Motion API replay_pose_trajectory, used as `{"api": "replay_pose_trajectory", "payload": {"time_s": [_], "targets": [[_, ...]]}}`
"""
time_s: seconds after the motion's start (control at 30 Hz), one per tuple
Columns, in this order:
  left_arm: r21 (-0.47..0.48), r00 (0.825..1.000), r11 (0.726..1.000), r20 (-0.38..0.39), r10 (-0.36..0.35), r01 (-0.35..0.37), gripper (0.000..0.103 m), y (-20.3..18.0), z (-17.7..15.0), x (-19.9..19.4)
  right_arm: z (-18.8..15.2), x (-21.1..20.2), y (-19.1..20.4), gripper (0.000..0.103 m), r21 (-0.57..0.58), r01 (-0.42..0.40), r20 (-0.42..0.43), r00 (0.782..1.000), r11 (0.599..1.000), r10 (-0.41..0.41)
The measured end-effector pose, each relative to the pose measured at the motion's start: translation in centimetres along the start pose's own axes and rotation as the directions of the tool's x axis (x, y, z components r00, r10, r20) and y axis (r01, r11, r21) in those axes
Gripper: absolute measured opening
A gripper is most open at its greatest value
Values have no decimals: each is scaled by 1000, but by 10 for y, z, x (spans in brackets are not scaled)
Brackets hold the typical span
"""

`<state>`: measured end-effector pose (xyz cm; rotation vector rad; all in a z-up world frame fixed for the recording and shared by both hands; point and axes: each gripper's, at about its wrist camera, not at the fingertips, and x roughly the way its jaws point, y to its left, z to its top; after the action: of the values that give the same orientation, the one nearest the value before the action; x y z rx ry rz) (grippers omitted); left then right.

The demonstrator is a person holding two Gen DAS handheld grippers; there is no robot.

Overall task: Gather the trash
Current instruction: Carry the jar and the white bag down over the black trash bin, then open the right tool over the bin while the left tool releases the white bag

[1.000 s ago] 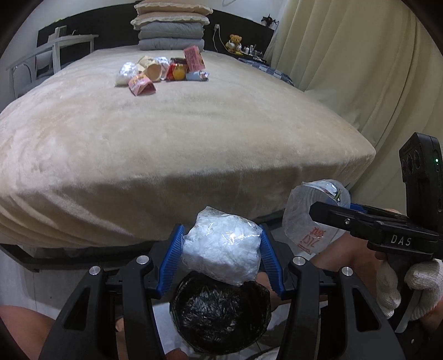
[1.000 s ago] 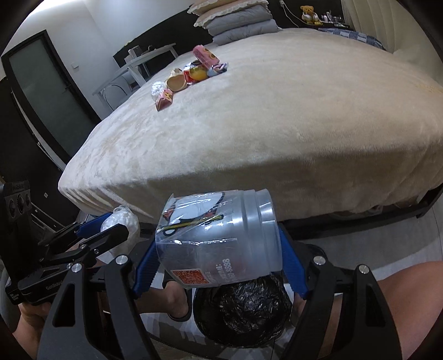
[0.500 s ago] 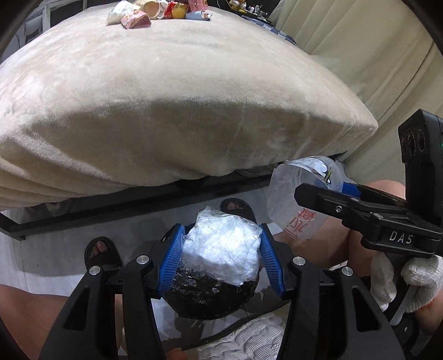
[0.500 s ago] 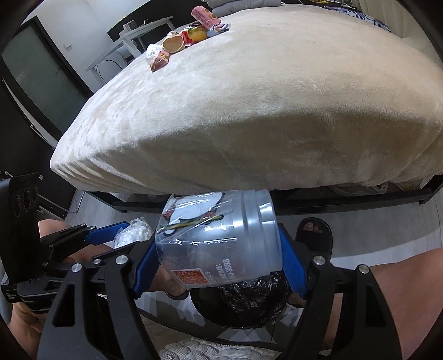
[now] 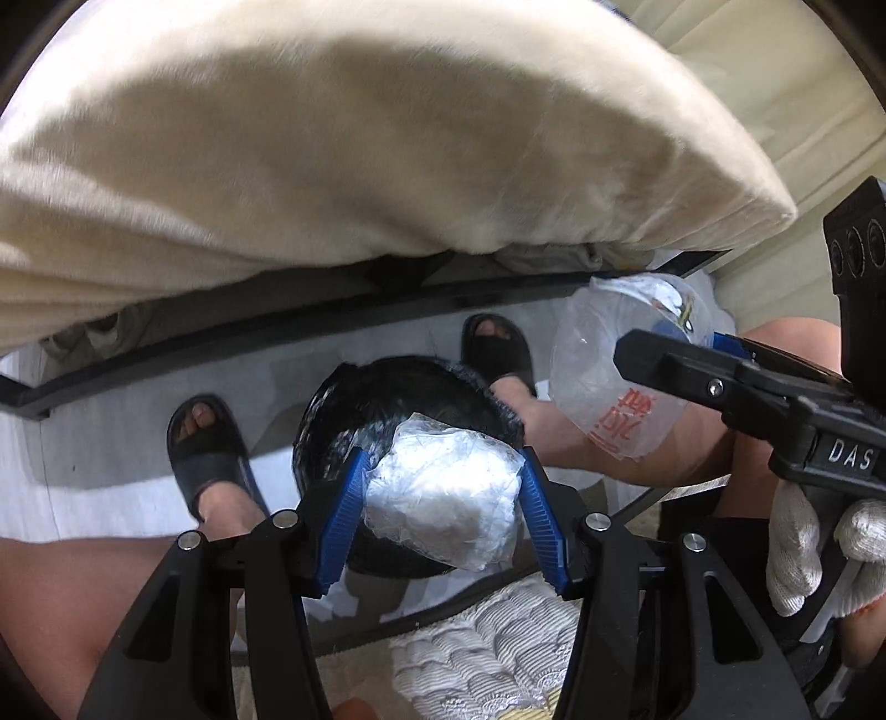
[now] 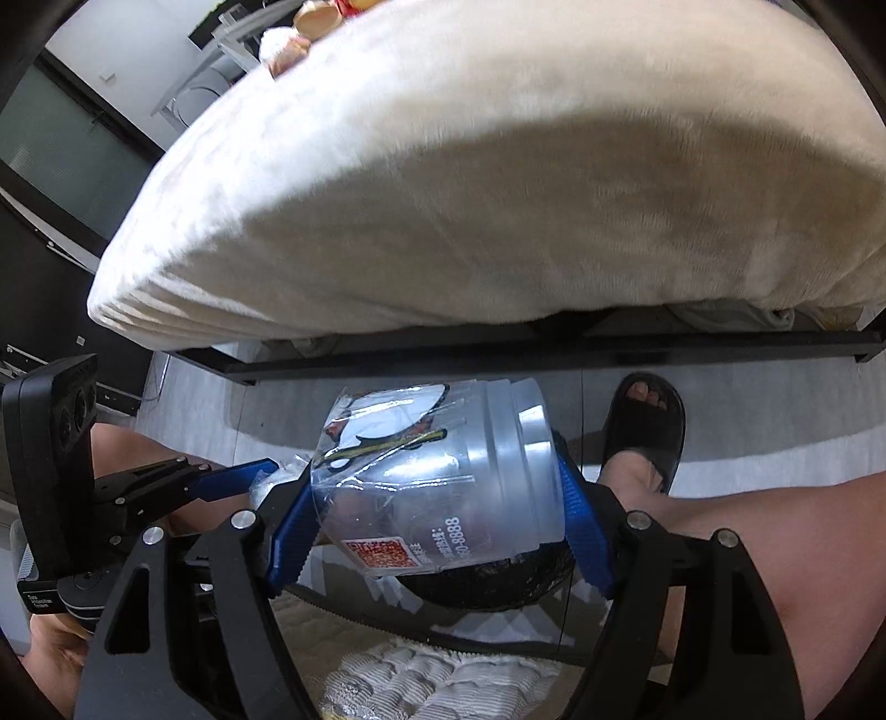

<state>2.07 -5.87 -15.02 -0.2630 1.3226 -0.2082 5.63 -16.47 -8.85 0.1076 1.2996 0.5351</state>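
My left gripper [image 5: 443, 498] is shut on a crumpled clear plastic wrapper [image 5: 443, 498] and holds it just above the open black-lined trash bin [image 5: 382, 404] on the floor. My right gripper [image 6: 437, 498] is shut on a clear plastic cup [image 6: 437, 487] with a printed label, lying on its side above the same bin [image 6: 498, 581]. The cup also shows in the left wrist view [image 5: 614, 376], to the right of the bin. More trash [image 6: 288, 50] lies on the far part of the bed.
The beige-covered bed [image 5: 360, 138] and its black frame [image 5: 277, 338] stand just beyond the bin. The person's sandalled feet [image 5: 205, 448] and bare legs [image 6: 747, 526] flank the bin. A white patterned cloth [image 5: 487, 642] lies below the grippers.
Both grippers have tilted downward and come lower over the bin, still holding the wrapper and the cup. The bed top has slid out of sight.
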Motion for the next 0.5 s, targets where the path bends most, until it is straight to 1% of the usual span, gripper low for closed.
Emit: {"api": "replay_pose_trajectory", "payload": {"time_s": [0.13,0.2,0.33,0.43,0.5], "targets": [[-31,999,1000,-47,0,-1,52,8,-1,9,-1,15,-8,76,34,3,-69,998,999,-1],[-49,998,999,-65,-19,16,52,12,-2,13,0,21,-13,76,54,7,-100,995,998,-2],[-69,996,997,-85,-21,15,52,18,-4,18,2,35,-14,76,82,10,-139,990,997,2],[-53,995,998,-101,-24,19,53,15,-5,22,2,41,-13,76,90,10,-160,987,996,4],[-33,994,999,-109,-4,0,53,12,-5,26,2,43,-11,77,97,4,-166,986,995,12]]}}
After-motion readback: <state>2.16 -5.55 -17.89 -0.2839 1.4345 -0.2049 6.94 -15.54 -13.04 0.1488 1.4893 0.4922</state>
